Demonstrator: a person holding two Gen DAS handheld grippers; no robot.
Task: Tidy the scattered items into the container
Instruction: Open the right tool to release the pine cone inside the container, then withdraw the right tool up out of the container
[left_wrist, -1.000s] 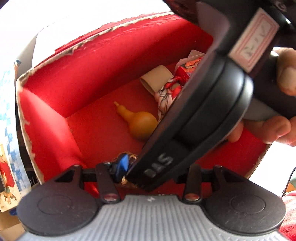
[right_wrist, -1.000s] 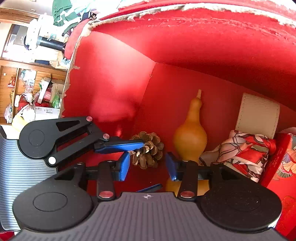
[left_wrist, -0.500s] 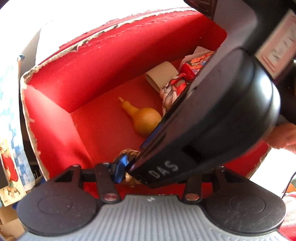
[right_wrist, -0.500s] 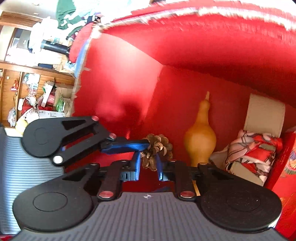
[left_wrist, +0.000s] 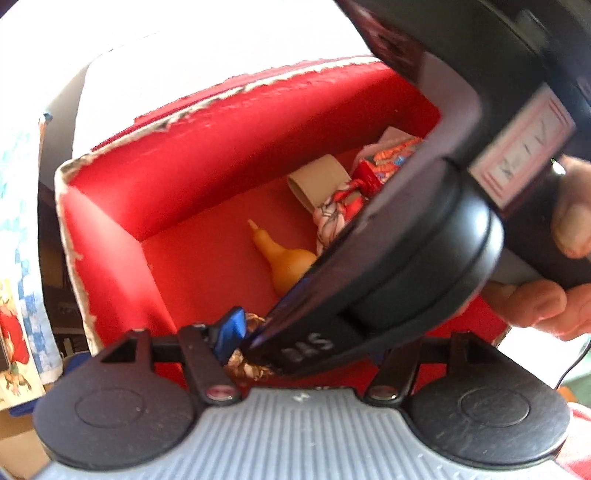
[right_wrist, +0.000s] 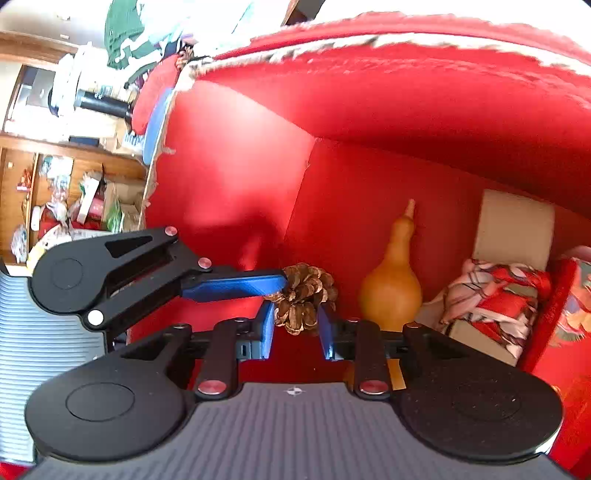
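A red box (right_wrist: 424, 96) with a torn rim holds a brown pine cone (right_wrist: 304, 297), an orange gourd (right_wrist: 391, 291), a patterned cloth bundle (right_wrist: 495, 295) and a beige roll (right_wrist: 513, 225). My right gripper (right_wrist: 295, 328) is inside the box, its blue jaws partly open on either side of the pine cone. My left gripper (right_wrist: 266, 284) reaches in from the left, one blue finger touching the cone. In the left wrist view the box (left_wrist: 229, 147) and gourd (left_wrist: 284, 258) show, the right gripper's black body (left_wrist: 406, 240) hides the left gripper's right finger, and the pine cone (left_wrist: 245, 363) lies low.
A red printed packet (right_wrist: 569, 306) stands at the box's right wall. Cluttered wooden shelves (right_wrist: 66, 192) stand beyond the box at the left. A hand (left_wrist: 554, 288) holds the right gripper.
My right gripper's jaws narrowed half a second ago and have widened again around the pine cone. Both grippers have risen a little in the box.
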